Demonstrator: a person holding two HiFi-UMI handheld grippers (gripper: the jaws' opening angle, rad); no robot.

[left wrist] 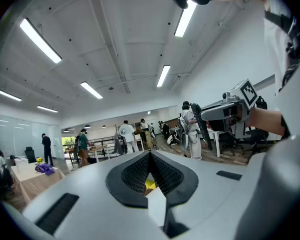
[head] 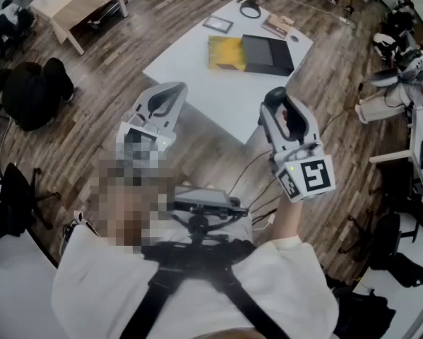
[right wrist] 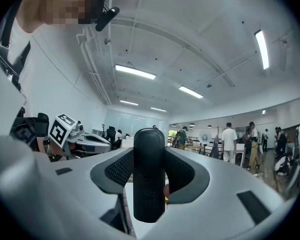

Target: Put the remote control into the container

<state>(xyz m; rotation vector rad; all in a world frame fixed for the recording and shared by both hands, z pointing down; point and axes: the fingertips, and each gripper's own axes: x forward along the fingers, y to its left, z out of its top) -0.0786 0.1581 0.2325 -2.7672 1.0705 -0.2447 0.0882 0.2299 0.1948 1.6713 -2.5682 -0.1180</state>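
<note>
Your right gripper (head: 284, 106): raised, clamped on remote control (right wrist: 149, 174); remote upright between pads, top end poking past jaw tips. Your left gripper (head: 170, 90): raised beside right one, jaws together at tips, nothing between them. Container (head: 267, 54): black, on white counter (head: 218, 94), ahead of both grippers and below them, well apart from remote. Yellow item (head: 227, 51) touching container's left side, more ahead of left gripper.
</note>
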